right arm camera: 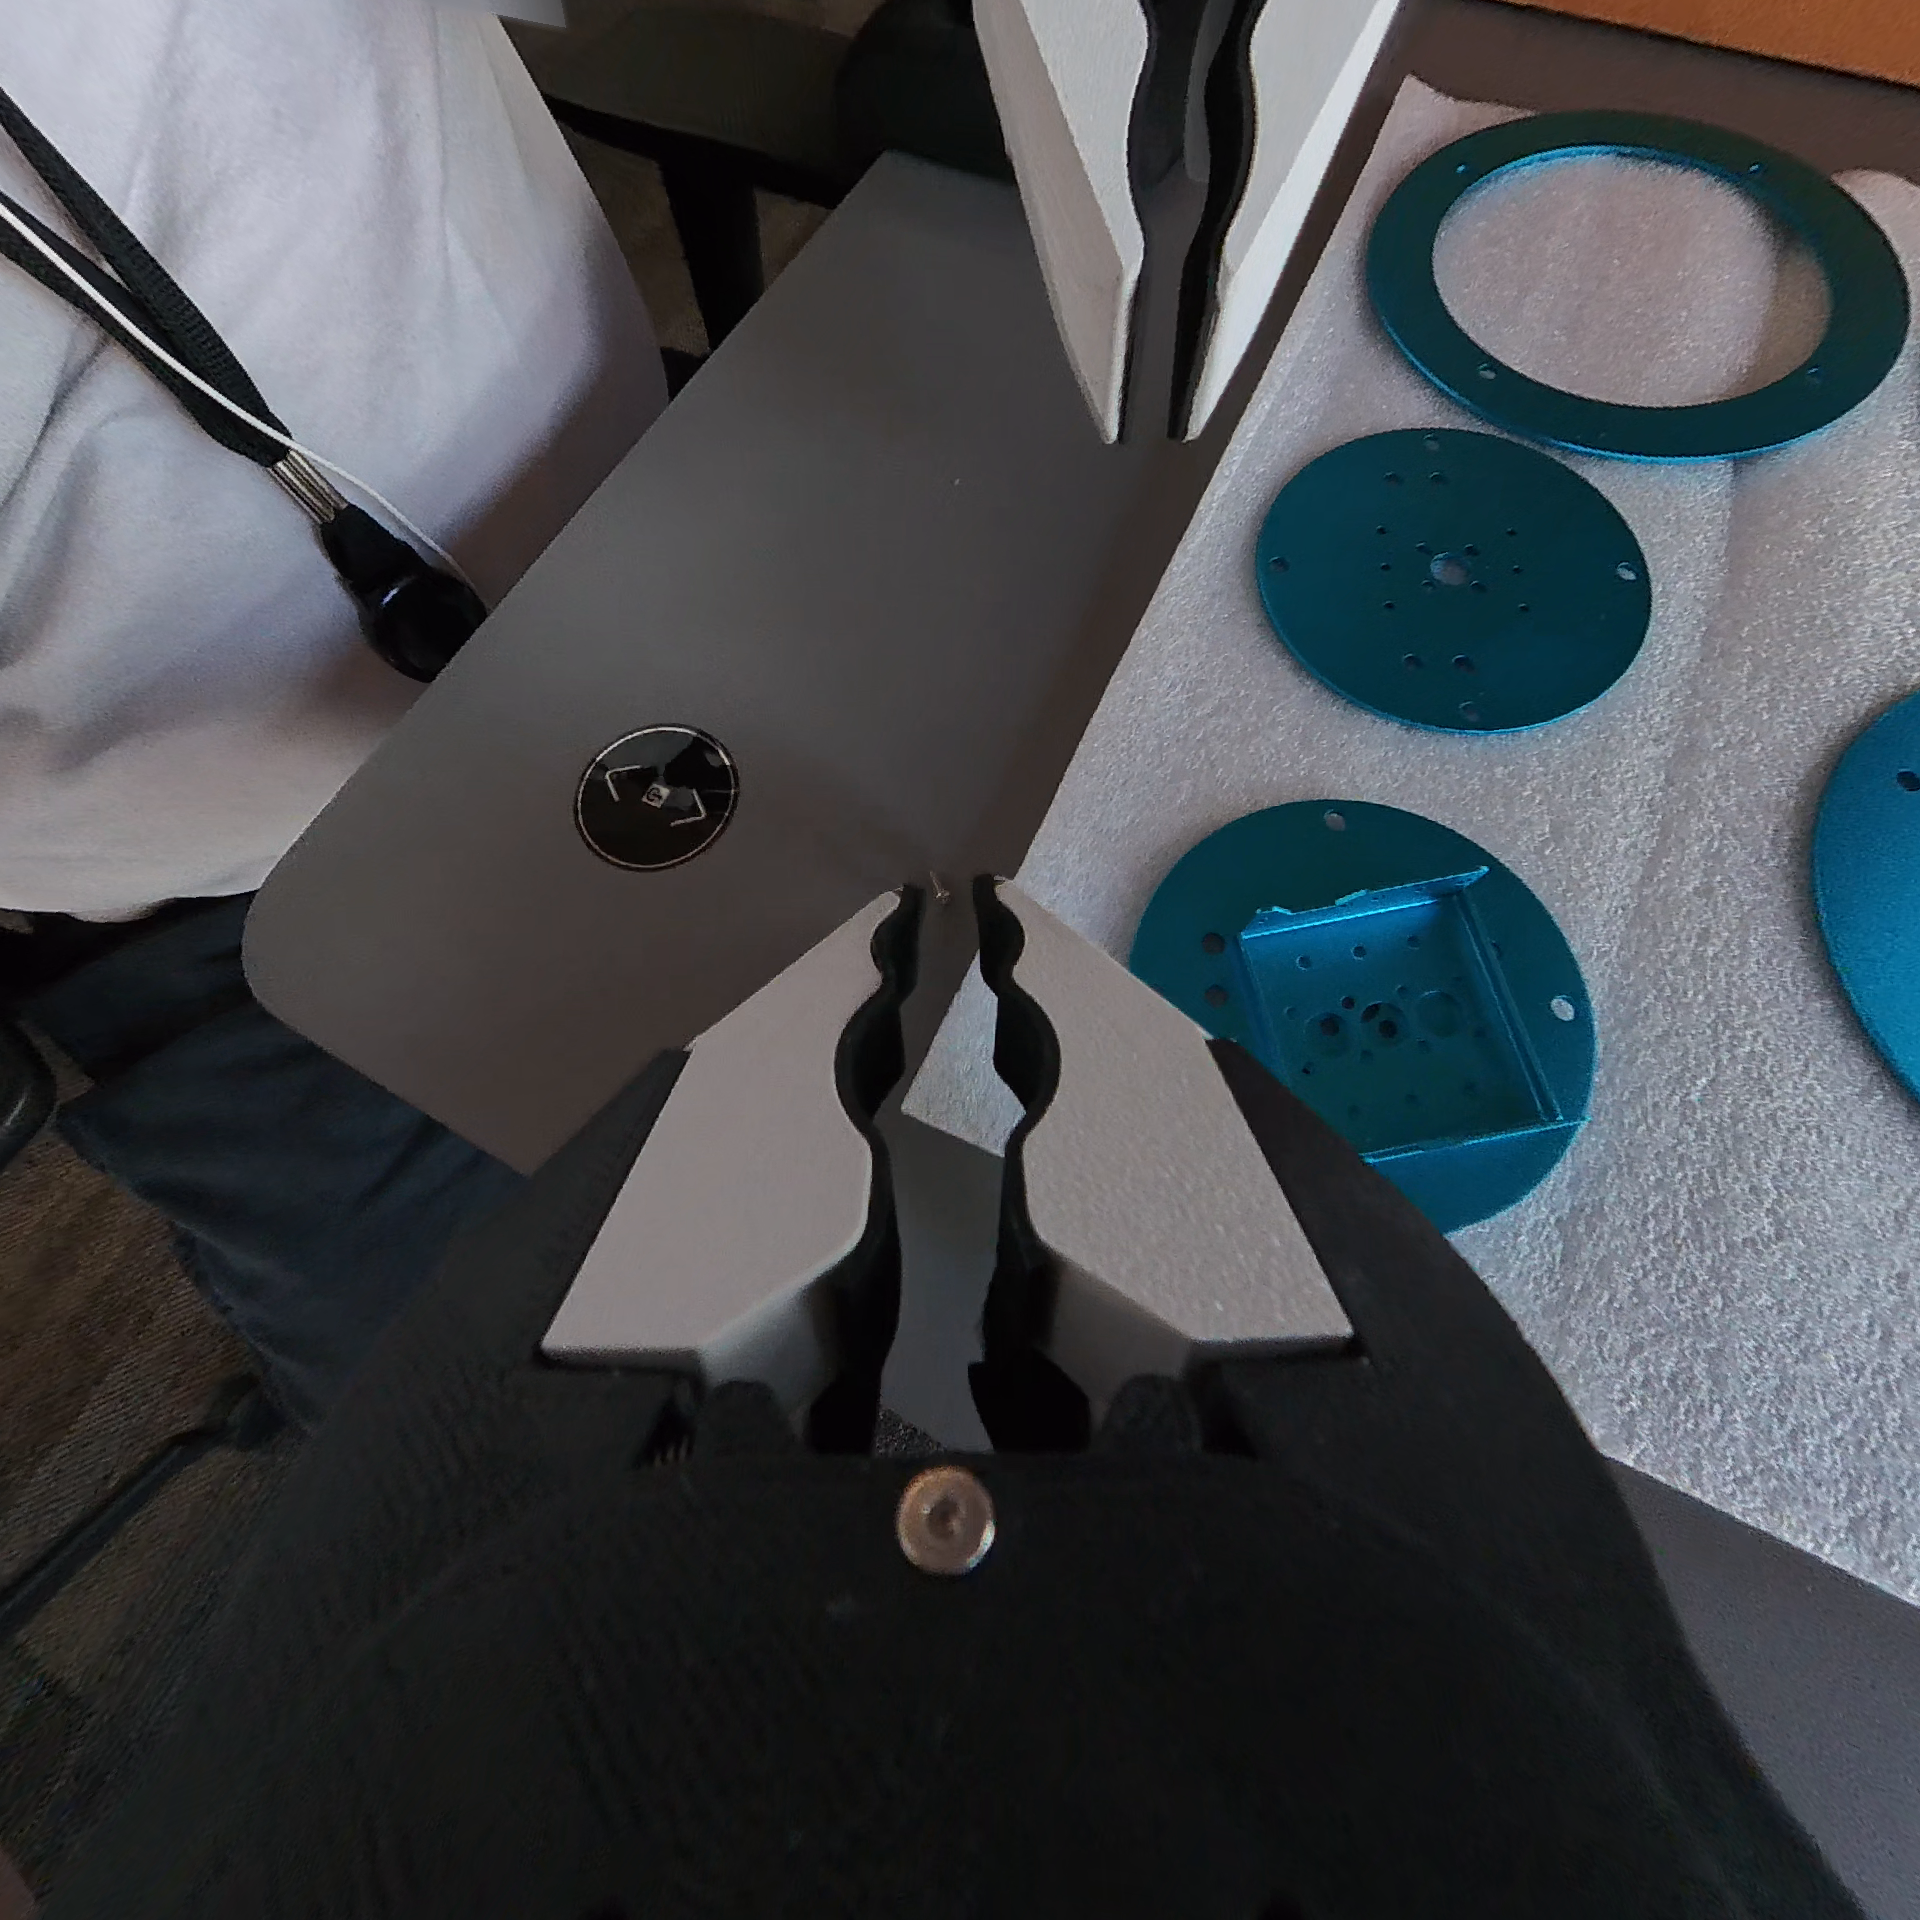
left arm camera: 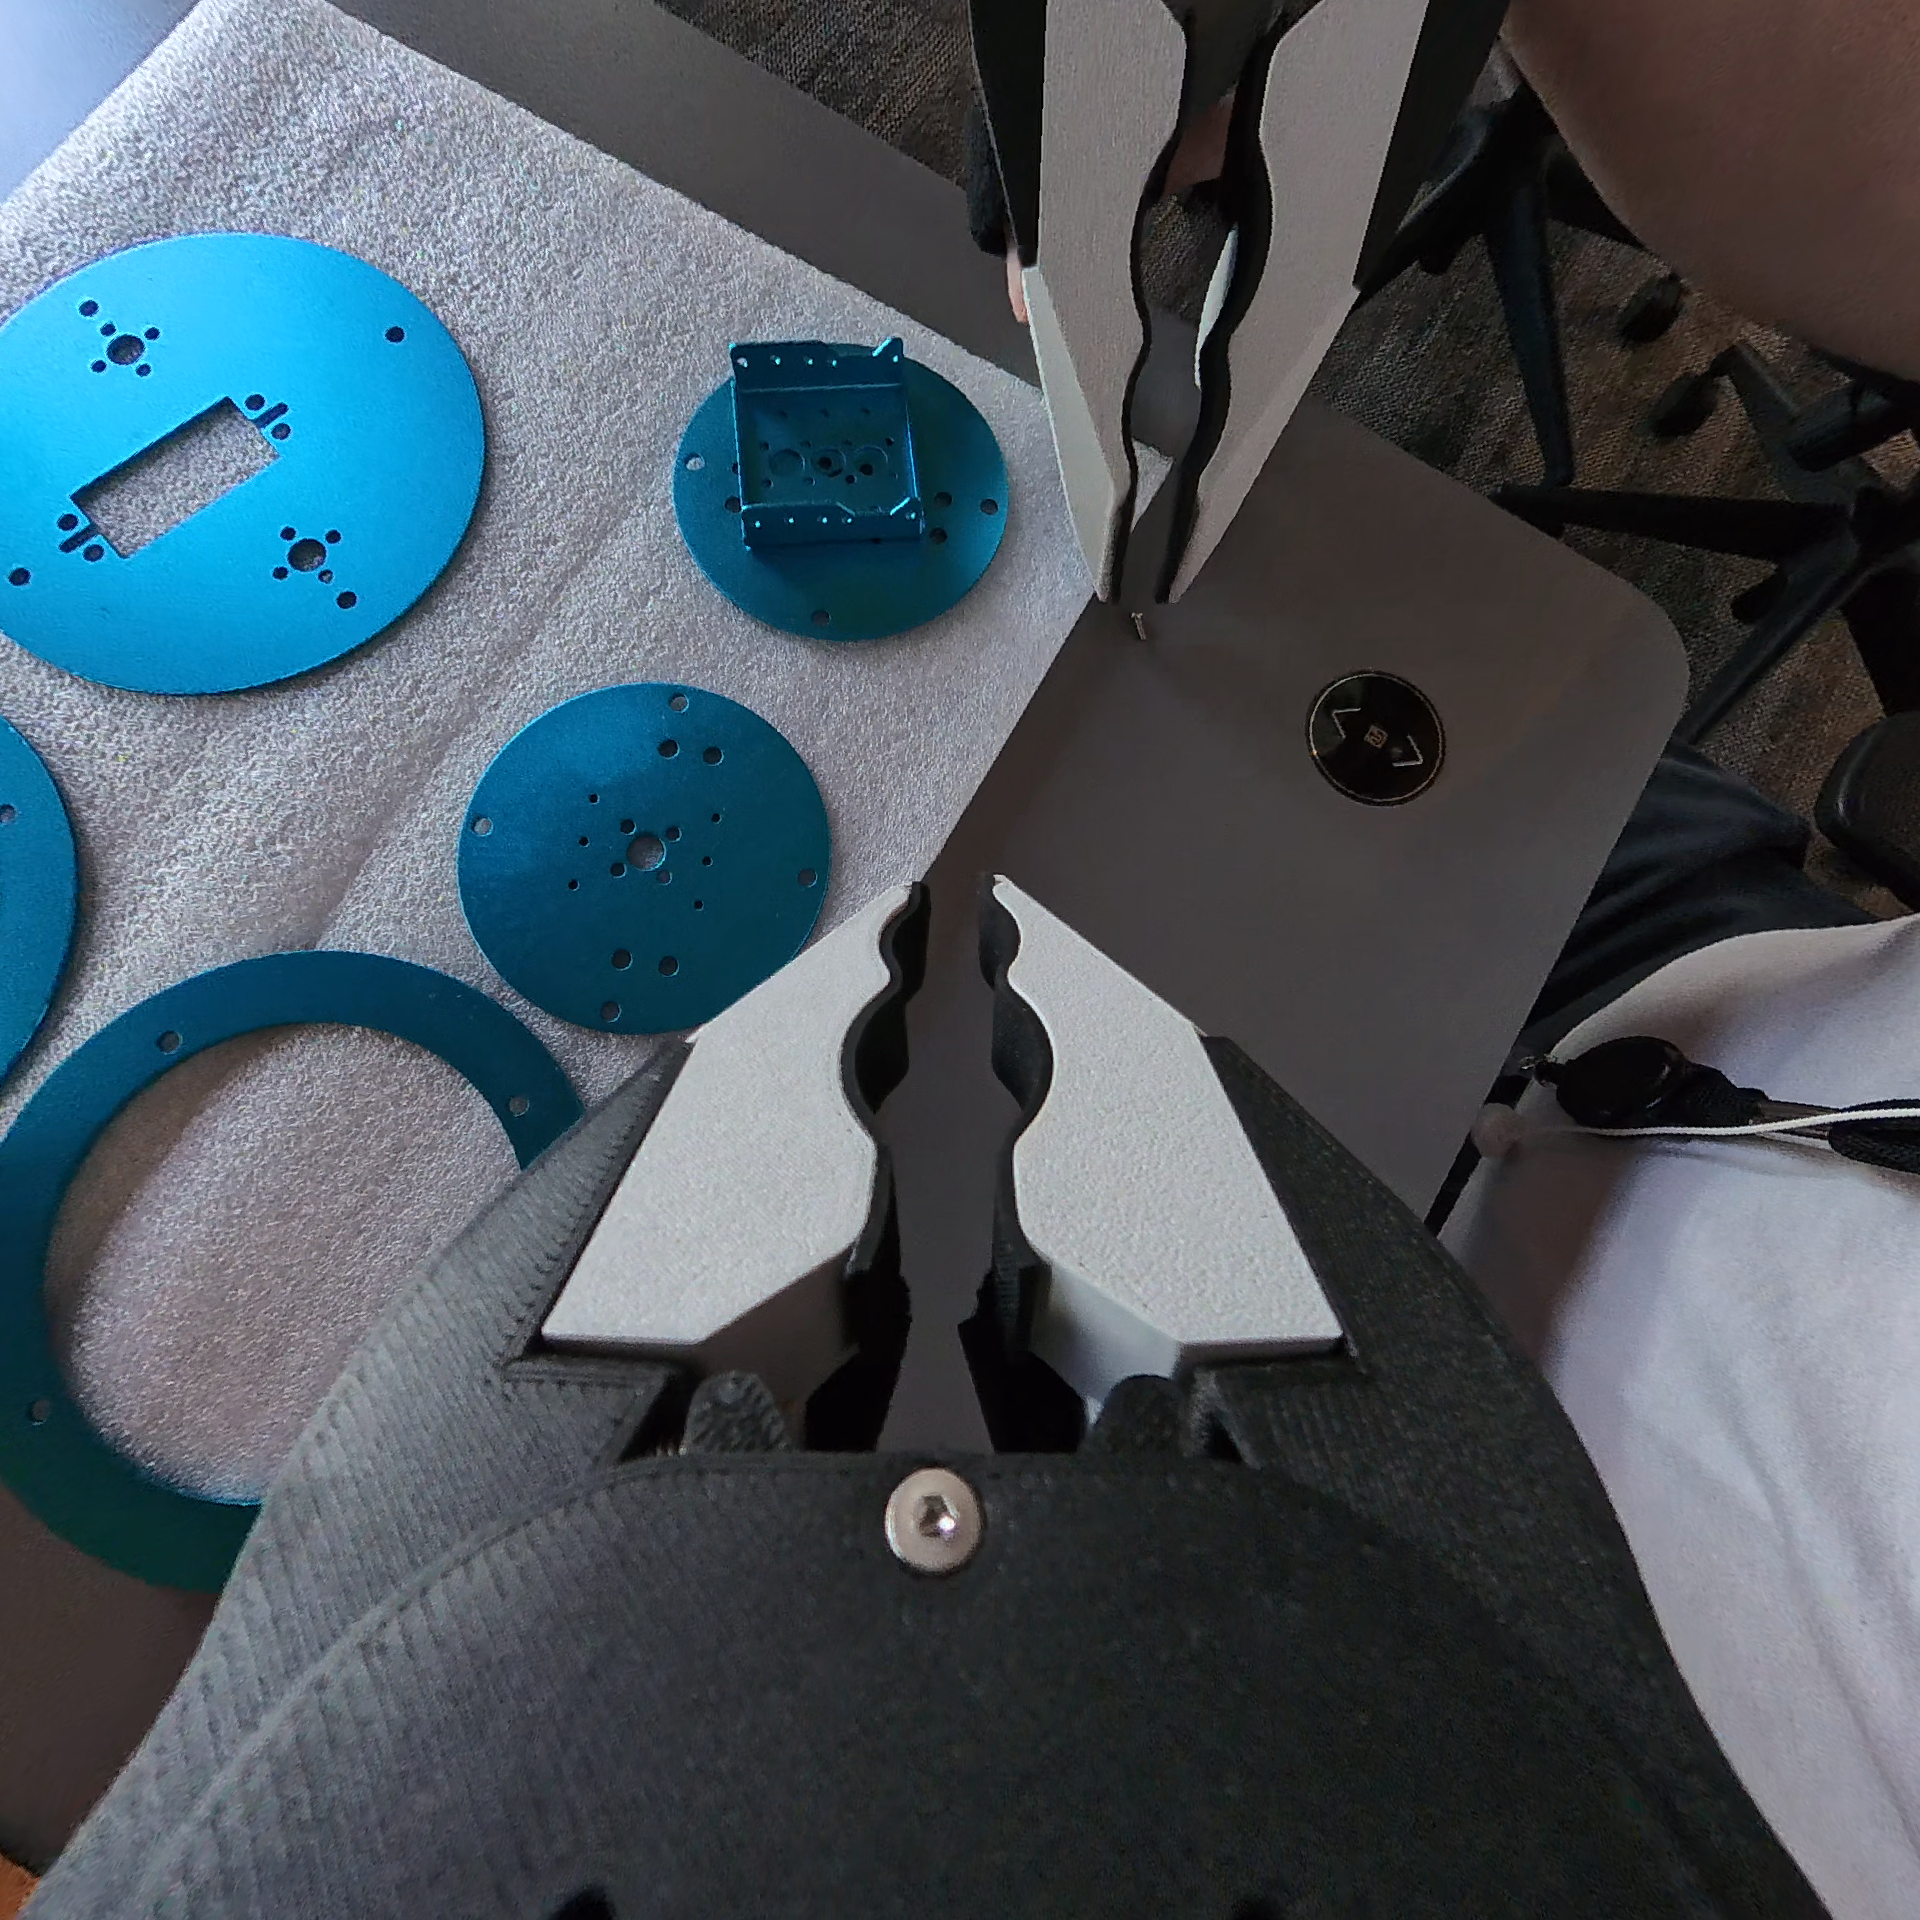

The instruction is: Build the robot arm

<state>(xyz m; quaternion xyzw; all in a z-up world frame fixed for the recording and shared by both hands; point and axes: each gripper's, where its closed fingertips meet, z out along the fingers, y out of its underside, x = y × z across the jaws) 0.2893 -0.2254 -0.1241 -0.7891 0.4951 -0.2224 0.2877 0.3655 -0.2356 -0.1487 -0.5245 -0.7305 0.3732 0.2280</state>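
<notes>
In the left wrist view, the left gripper (left arm camera: 954, 883) hangs over the bare gray table (left arm camera: 1299, 935), and its two white fingers stand a little apart with nothing between them. Across from it, the right gripper (left arm camera: 1135, 597) points its tips down at a tiny screw (left arm camera: 1139, 625) that lies on the table just beside the tips. A round black button (left arm camera: 1374, 738) sits in the table near the rounded corner. On the left lies a white foam mat (left arm camera: 520, 260) with blue metal parts on it: a big blue disc with a rectangle hole (left arm camera: 229, 457), a small blue disc with a square blue bracket (left arm camera: 826, 457) standing on it, a blue disc with many little holes (left arm camera: 644, 857), and a blue ring (left arm camera: 260, 1195). In the right wrist view, the right gripper (right arm camera: 945, 885) has its fingers slightly spread, and the tiny screw (right arm camera: 940, 886) lies on the table right in the gap at the tips; I cannot tell if the tips touch it. The left gripper (right arm camera: 1143, 434) comes down from the top, fingers a little apart and holding nothing. A person in a white shirt (right arm camera: 260, 520) with a black lanyard (right arm camera: 156, 312) is at the table's edge.
</notes>
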